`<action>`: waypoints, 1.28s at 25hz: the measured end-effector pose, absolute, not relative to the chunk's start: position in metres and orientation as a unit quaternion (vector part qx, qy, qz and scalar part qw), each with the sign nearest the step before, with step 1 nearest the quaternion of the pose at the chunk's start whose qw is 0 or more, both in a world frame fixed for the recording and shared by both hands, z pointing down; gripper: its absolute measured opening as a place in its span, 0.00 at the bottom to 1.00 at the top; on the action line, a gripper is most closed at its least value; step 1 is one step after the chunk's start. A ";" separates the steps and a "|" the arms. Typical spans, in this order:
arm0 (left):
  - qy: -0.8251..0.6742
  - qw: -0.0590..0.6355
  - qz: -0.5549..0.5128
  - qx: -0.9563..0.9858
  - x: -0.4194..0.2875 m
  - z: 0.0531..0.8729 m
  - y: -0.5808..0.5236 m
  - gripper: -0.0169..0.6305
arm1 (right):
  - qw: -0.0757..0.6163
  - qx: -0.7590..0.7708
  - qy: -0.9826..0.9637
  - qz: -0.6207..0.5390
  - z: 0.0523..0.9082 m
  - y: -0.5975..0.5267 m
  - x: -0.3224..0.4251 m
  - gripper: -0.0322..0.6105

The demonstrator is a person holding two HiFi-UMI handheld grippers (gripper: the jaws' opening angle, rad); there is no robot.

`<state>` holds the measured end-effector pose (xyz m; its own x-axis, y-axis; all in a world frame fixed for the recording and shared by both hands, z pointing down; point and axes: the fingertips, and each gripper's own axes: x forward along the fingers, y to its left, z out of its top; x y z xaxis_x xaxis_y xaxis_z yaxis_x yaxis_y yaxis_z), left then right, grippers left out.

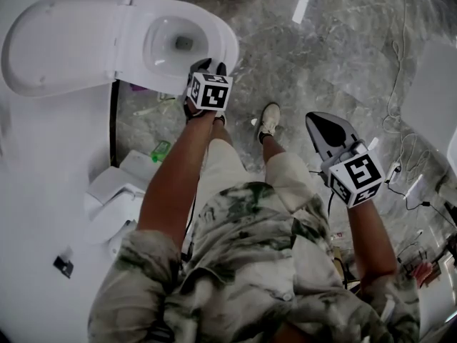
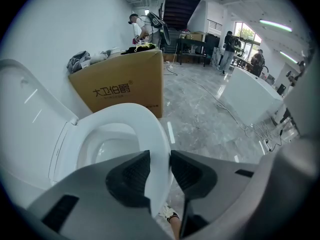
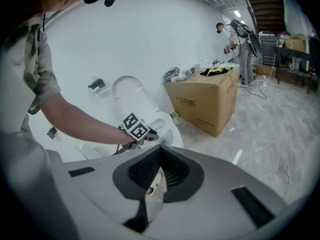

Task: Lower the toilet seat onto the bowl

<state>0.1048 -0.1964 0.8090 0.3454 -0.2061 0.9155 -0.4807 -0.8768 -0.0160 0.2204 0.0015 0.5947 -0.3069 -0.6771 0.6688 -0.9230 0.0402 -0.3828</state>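
The white toilet stands at the upper left of the head view, its lid point(image 1: 57, 45) swung back against the wall. The toilet seat point(image 1: 223, 40) lies low over the bowl point(image 1: 175, 45); I cannot tell whether it rests on the bowl. My left gripper point(image 1: 208, 66) reaches down at the seat's front rim. In the left gripper view the seat point(image 2: 150, 126) runs between the jaws, and my left gripper point(image 2: 160, 159) is shut on it, a pad on each side. My right gripper point(image 1: 325, 131) hangs apart at the right, shut with nothing in it point(image 3: 160, 151).
A cardboard box point(image 2: 122, 86) stands beside the toilet against the wall. The person's shoe point(image 1: 268, 120) is on the marble floor just right of the bowl. Cables point(image 1: 400, 141) trail at the right. A green bottle point(image 1: 160, 151) and white parts point(image 1: 114, 191) lie left of the legs.
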 end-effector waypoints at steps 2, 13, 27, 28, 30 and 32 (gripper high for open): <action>-0.212 0.132 0.532 0.809 0.106 0.816 -0.196 0.25 | 0.156 0.566 -0.704 0.400 0.600 0.000 0.221 0.09; -0.205 0.139 0.540 0.805 0.110 0.853 -0.192 0.25 | 0.161 0.556 -0.704 0.412 0.627 -0.008 0.221 0.09; -0.201 0.150 0.553 0.794 0.115 0.898 -0.186 0.24 | 0.163 0.545 -0.703 0.427 0.654 -0.011 0.218 0.09; -0.201 0.150 0.554 0.794 0.115 0.902 -0.186 0.24 | 0.164 0.544 -0.703 0.428 0.656 -0.010 0.218 0.09; -0.202 0.150 0.556 0.792 0.116 0.909 -0.186 0.24 | 0.165 0.542 -0.703 0.430 0.661 -0.010 0.218 0.09; -0.203 0.149 0.558 0.791 0.115 0.916 -0.186 0.24 | 0.167 0.539 -0.704 0.432 0.665 -0.010 0.218 0.09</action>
